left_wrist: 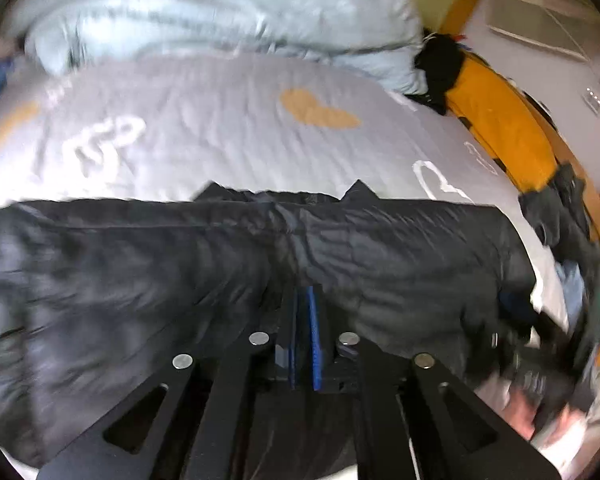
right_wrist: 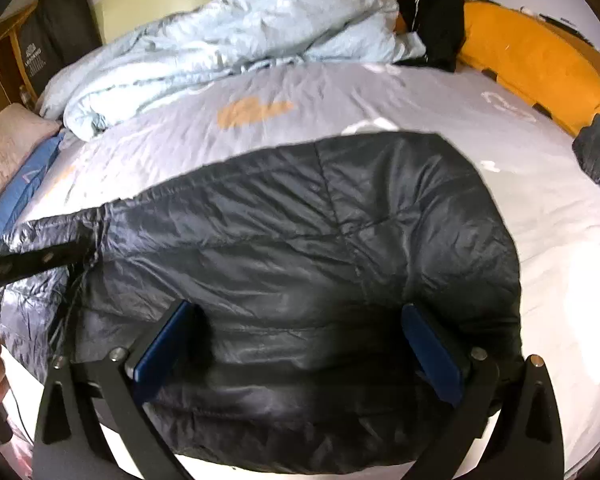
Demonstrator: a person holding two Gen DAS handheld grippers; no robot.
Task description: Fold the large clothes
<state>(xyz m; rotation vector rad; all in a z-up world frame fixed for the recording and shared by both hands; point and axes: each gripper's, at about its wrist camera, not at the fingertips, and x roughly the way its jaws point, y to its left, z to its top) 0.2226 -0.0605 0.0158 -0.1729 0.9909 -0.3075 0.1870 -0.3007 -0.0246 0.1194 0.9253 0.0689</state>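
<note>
A dark quilted puffer jacket (right_wrist: 300,264) lies spread on the bed's pale grey sheet (right_wrist: 560,240), its long axis running left to right across the near part of the bed.

The left gripper (left_wrist: 305,320) has its blue pads drawn almost together. In its own view they sit right at the jacket's fabric, and whether a fold is pinched between them cannot be told. In the right wrist view that same gripper comes in from the left edge and meets the jacket's left end, where the fabric looks bunched and pulled. That suggests a hold, though it stays a judgement.

The right gripper (right_wrist: 300,344) stands wide over the jacket's near middle, with nothing pressed between its pads.

The left end is therefore the left gripper's to carry. The free right end lies to the right of the right gripper and nearer to it. A fold would likely bring one end across the long axis toward the other.

A crumpled light blue duvet (right_wrist: 228,40) and an orange cushion (right_wrist: 532,56) lie at the far side, well apart from the jacket.
</note>
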